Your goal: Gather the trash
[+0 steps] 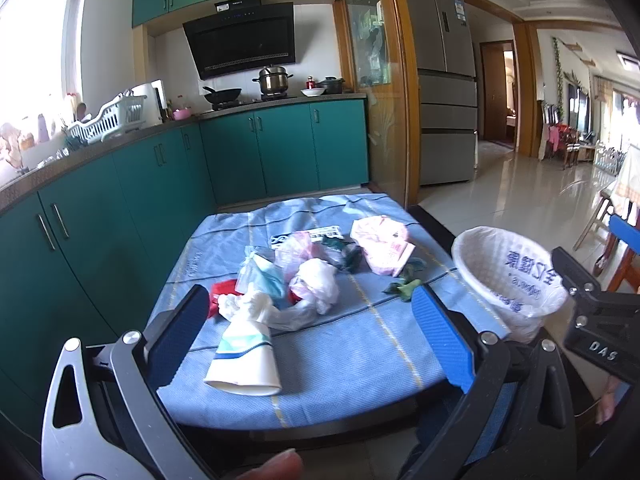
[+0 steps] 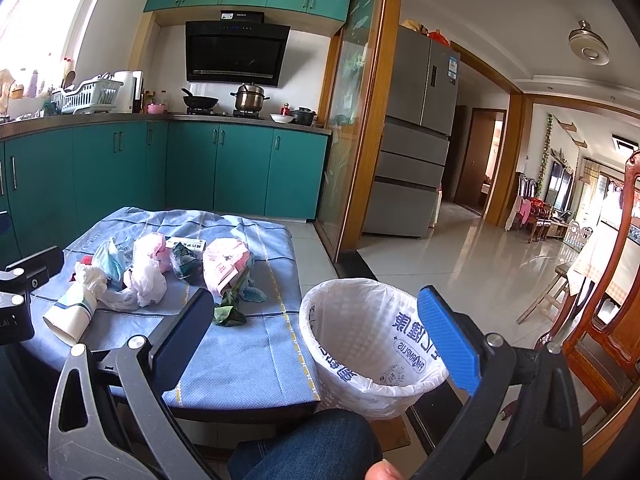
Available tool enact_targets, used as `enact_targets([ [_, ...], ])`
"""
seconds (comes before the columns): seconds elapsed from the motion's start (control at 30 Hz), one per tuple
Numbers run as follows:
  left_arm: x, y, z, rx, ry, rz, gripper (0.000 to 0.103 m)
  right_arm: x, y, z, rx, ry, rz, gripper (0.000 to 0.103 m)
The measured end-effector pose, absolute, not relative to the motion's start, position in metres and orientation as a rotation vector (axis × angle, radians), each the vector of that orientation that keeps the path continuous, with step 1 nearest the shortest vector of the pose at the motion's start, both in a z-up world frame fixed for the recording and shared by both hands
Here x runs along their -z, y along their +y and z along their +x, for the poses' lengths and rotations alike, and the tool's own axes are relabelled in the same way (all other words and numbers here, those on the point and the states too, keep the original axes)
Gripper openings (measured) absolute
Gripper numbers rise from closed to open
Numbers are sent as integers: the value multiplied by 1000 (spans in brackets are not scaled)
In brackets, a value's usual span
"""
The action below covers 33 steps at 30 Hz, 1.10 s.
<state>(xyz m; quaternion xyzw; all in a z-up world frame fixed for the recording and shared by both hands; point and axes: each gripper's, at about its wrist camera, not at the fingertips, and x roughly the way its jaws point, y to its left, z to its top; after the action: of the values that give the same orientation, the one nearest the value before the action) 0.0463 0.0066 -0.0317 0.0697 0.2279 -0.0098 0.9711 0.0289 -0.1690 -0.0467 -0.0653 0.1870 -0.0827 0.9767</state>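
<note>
Nearest the left wrist camera, the left gripper (image 1: 312, 334) hangs wide open and holds nothing, its blue pads framing a paper cup (image 1: 244, 360) lying on its side on the cloth-covered counter (image 1: 360, 344). By its long axis the cup runs away from the camera, mouth toward the near edge and base toward the heap. Beyond it lie crumpled white bags (image 1: 316, 280), a pink wrapper (image 1: 382, 246) and some green leaves (image 1: 404, 286). At the counter's right edge stands the lined bin (image 2: 372, 344), which looks empty, so collecting seems not yet begun. Above the bin, the right gripper (image 2: 320, 334) is likewise wide open and empty.
</note>
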Motion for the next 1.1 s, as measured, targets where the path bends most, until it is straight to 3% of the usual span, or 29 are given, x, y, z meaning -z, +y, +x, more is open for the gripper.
enact_targets([
  [0.13,40,32,67,-92,502,149,100,56,-174,51,173,474,-104,100],
  [0.87,112,88,115,-143,735,83,100,81,-164,95,158,581,-112,100],
  [0.97,122,107,122,-154,767,47,95,96,-161,111,67,603,-98,100],
  [1.03,129,121,127,-167,794,18,87,109,-159,126,2,639,-89,96],
  [1.1,135,139,129,-167,827,-37,81,124,-152,146,-37,703,-83,77],
])
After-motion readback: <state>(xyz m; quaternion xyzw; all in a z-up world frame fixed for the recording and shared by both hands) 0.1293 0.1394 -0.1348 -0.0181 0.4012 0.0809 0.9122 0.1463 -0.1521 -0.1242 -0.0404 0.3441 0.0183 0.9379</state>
